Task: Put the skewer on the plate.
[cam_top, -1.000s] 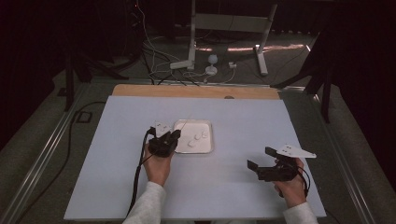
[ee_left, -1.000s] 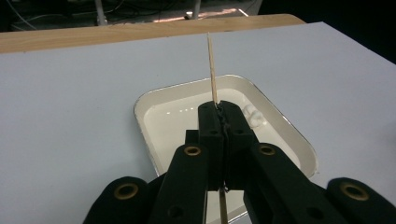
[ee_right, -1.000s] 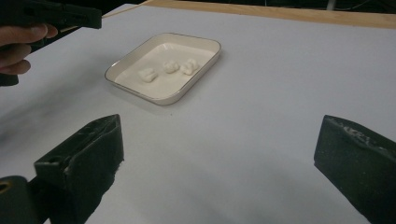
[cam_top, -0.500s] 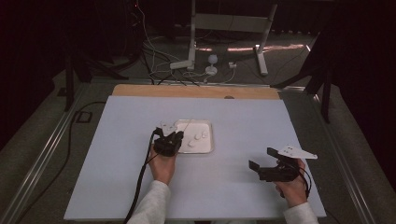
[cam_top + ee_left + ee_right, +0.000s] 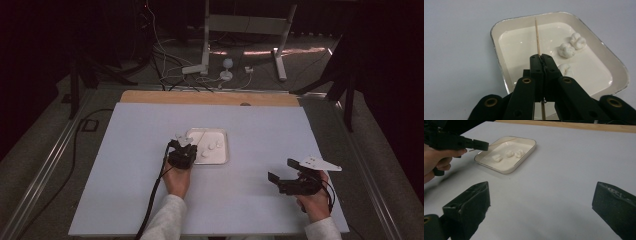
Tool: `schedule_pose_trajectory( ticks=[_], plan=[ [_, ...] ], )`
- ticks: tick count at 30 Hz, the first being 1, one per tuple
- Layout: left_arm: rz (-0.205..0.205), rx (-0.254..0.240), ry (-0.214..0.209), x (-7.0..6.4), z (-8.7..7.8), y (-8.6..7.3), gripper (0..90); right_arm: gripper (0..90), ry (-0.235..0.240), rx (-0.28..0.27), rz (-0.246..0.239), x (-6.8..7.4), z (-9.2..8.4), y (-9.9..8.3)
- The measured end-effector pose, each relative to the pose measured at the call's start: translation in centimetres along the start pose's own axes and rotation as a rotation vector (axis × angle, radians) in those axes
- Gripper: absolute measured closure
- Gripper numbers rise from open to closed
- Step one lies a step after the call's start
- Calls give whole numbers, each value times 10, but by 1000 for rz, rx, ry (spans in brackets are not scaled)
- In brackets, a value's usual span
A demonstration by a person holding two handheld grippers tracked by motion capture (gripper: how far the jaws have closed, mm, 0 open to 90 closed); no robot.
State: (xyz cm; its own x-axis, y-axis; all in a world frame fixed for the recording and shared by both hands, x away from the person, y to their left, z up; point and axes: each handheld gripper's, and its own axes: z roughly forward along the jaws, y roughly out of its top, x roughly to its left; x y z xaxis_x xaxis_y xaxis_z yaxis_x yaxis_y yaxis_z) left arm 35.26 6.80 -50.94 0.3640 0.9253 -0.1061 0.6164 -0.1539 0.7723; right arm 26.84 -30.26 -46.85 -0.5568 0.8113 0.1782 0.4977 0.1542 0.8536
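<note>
Left jaws: the left gripper (image 5: 541, 58) is squeezed tight on a thin wooden stick (image 5: 537, 37), so the stick cannot slip.
Stick: it pokes out over the white tray (image 5: 499, 62), tip aimed inside, likely to poke a piece.
White lumps: three soft lumps (image 5: 566, 50) sit in the tray, just past the stick tip, not touched.
Right jaws: the right gripper (image 5: 284, 170) is wide open and holds nothing.
Right hand: it rests well apart from the tray, out of the way.

L gripper (image 5: 183, 150) at tray (image 5: 222, 159) edge
</note>
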Motion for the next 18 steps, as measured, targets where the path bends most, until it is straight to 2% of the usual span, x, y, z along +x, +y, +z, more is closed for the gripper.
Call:
schedule_pose_trajectory(
  ticks=[4, 9, 14, 18],
  plan=[
    [-4, 10, -4, 0, 3, -1, 872, 19, 1, 1, 0, 0, 0, 0],
    [-8, 14, -41, 1, 4, -1, 686, 18, 1, 0, 0, 0, 0, -1],
    [-41, -33, -85, 6, -3, 3, 524, 18, 0, -6, 2, -1, -2, -1],
    [-62, -62, -146, 13, -14, 6, 456, 18, -5, -11, 2, -2, -3, -1]
  ],
)
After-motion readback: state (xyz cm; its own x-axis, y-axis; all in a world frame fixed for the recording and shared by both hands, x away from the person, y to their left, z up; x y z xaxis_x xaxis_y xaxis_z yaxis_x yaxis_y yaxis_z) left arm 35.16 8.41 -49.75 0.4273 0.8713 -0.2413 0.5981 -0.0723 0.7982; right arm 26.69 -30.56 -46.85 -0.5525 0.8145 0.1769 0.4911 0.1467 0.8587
